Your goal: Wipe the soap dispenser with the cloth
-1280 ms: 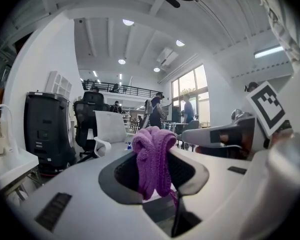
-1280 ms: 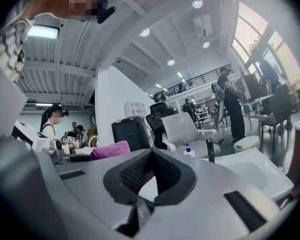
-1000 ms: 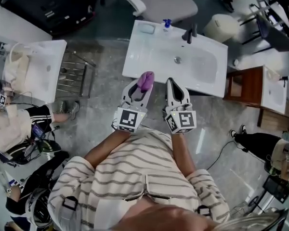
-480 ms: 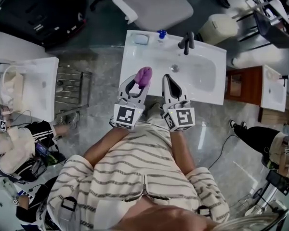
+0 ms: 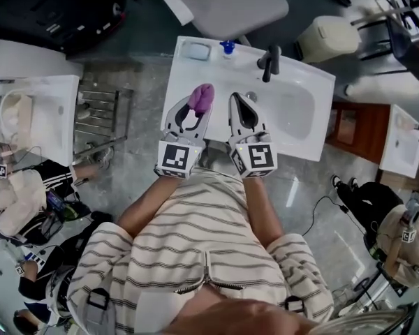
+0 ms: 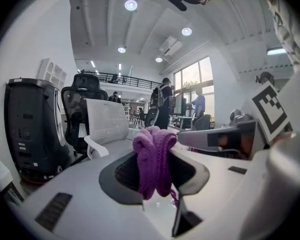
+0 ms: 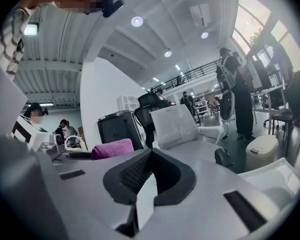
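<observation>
The soap dispenser [image 5: 228, 47], small with a blue pump, stands at the back rim of the white sink [image 5: 174, 82], left of the black faucet [image 5: 269, 61]. My left gripper [image 5: 197, 103] is shut on a bunched purple cloth [image 5: 201, 98] and reaches over the sink's front left part, well short of the dispenser. In the left gripper view the cloth [image 6: 154, 156] hangs between the pads of the left gripper [image 6: 155, 151]. My right gripper [image 5: 236, 100] is beside it, shut with nothing held. The right gripper view shows the right gripper [image 7: 151, 155] with its jaws together, the cloth [image 7: 112, 148] to its left and the faucet [image 7: 221, 156] ahead.
A soap dish [image 5: 195, 50] lies left of the dispenser. A white office chair [image 5: 227, 2] stands behind the sink, with a beige bin [image 5: 328, 37] to its right. Another sink [image 5: 35, 110] and a metal rack [image 5: 101, 114] are at the left, a wooden cabinet [image 5: 353, 128] at the right. People sit on both sides.
Both grippers have moved forward together, from the sink's front edge to over its basin. The left one still holds the cloth and the right one stays shut.
</observation>
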Motion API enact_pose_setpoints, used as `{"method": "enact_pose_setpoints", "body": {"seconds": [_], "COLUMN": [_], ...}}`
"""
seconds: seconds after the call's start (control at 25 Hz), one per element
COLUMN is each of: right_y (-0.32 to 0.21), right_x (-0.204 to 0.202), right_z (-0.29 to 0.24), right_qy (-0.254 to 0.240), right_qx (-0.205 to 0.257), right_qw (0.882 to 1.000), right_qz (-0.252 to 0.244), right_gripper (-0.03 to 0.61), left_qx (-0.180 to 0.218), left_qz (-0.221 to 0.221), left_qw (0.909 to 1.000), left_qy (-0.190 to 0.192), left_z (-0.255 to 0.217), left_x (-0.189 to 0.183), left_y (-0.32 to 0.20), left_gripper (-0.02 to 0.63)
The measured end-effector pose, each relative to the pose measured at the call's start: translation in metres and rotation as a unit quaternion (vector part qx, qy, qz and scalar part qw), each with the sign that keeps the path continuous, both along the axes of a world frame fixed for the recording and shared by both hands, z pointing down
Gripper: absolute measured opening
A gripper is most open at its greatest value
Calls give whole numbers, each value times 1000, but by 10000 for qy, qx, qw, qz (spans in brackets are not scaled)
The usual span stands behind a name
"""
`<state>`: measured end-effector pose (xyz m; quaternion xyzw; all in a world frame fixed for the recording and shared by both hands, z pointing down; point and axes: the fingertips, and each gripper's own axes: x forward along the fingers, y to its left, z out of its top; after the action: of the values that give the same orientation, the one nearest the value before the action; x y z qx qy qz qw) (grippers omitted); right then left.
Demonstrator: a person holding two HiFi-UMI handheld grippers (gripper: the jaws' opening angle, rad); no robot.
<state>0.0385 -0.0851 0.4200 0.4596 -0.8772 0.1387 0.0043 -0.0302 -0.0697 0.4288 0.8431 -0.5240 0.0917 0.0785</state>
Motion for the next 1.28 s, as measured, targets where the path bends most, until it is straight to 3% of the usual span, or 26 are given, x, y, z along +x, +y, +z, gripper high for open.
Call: {"method": "enact_pose_setpoints", "body": {"seconds": [0.24,0.48,1.28], "right_y": [-31,-60,-145], "right_x": [3,-4,-27], "right_z": [24,50,133], "right_qy": [143,253,984], "right_qx": [-139,-244,-371], "right_qw": [9998,9994,9945], "right_qz": [-70,79,12], "right_gripper": [-2,9,123], "left_qx": [-140,-163,-322], "left_qz": [-219,-167,-61], "left_qw": [9996,9997,9995], "left_qy": [-80,-99,25], "left_z": [17,33,67], "left_x": [3,-3,-15], "left_y": [-19,-41,-79], "left_gripper": [129,129,129]}}
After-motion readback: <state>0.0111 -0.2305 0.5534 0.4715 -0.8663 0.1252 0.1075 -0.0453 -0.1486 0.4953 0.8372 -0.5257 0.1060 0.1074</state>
